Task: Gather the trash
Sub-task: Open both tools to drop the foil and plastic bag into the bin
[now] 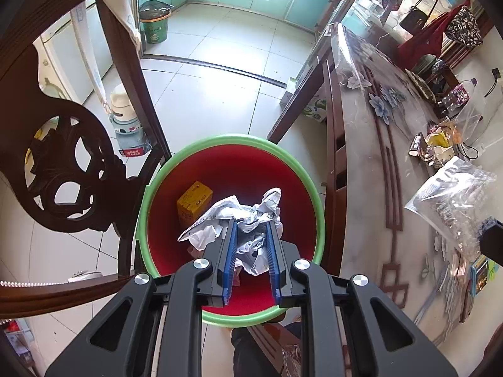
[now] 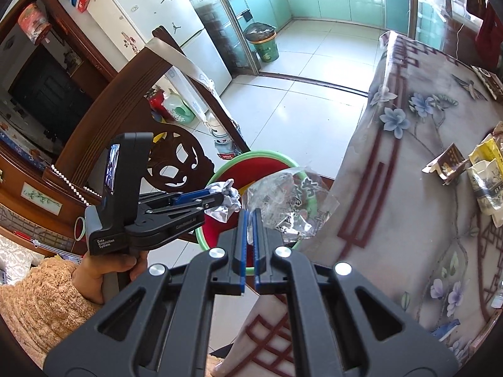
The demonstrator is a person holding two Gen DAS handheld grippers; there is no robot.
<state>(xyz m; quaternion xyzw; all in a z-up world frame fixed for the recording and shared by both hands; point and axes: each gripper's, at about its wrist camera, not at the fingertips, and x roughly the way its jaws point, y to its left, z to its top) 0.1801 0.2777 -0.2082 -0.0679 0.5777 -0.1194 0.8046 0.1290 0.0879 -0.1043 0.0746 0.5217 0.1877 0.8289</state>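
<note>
While over red bin (image 1: 276, 169) | left gripper (image 1: 250, 224) clamps crumpled paper (image 1: 242, 213) | right gripper (image 2: 250, 213) pinches clear wrapper (image 2: 289, 204)

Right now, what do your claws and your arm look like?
Both claws are black plastic frames with silver round bolts and ribbed blue pads. The left claw has white lettering on its body and a small screen on top. The hand holding it wears a fuzzy tan sleeve.

1. The left gripper (image 1: 250, 224) is matte black plastic with ribbed blue finger pads (image 1: 231, 251) and round silver screws on its linkages.
2. The right gripper (image 2: 249, 220) is built alike.
3. White lettering reads "Data Acquisition System".
4. The left hand (image 2: 108, 271) shows bare skin below a fuzzy tan sleeve (image 2: 41, 295).
</note>
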